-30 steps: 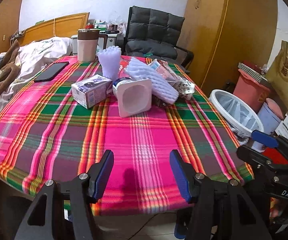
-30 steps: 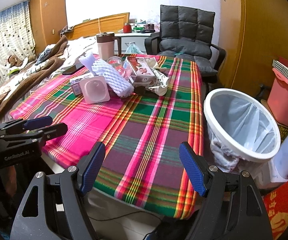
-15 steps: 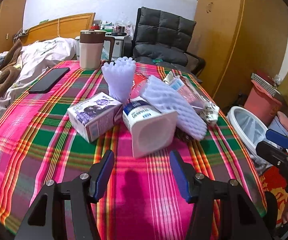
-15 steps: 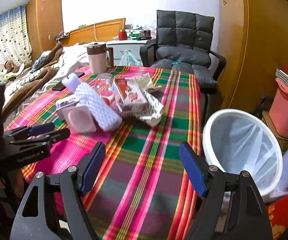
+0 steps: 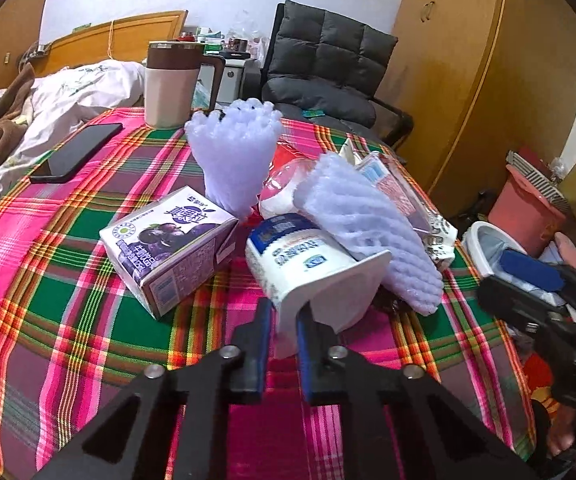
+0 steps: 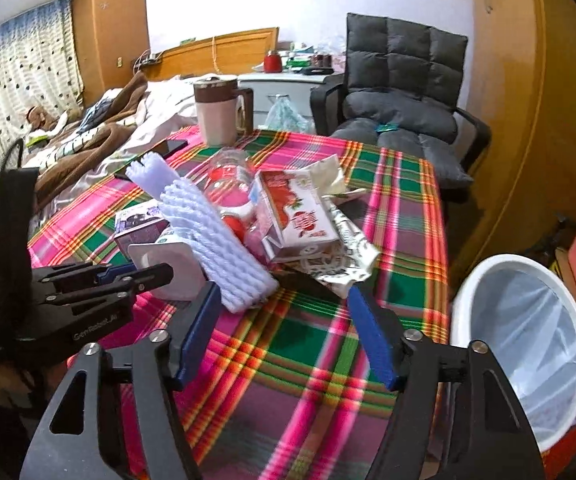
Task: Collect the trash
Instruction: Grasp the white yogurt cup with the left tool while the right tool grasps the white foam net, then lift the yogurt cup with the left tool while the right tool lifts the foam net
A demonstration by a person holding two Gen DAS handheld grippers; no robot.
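Observation:
A white yogurt cup point(image 5: 308, 256) lies on its side on the plaid tablecloth point(image 5: 68, 280). My left gripper point(image 5: 284, 320) is closing, with the cup's rim pinched between its pads. Behind the cup are a purple milk carton point(image 5: 172, 244), an upright foam net point(image 5: 234, 156) and a lying foam net point(image 5: 368, 232). My right gripper point(image 6: 284, 300) is closing but still wide, with nothing between its pads. Its tips sit just short of the lying foam net point(image 6: 216, 240) and a crumpled wrapper point(image 6: 348, 256). A red strawberry carton point(image 6: 296, 212) and a clear bottle point(image 6: 228, 184) lie beyond.
A white bin with a liner point(image 6: 528, 344) stands on the floor right of the table. A lidded mug point(image 5: 172, 84) and a black phone point(image 5: 76, 152) sit at the table's far left. A dark chair point(image 5: 328, 72), a bed and a red bucket point(image 5: 528, 208) surround the table.
Both grippers moved forward over the table toward the trash pile. The left jaws went from wide open to nearly closed on the yogurt cup's rim. The right jaws narrowed slightly.

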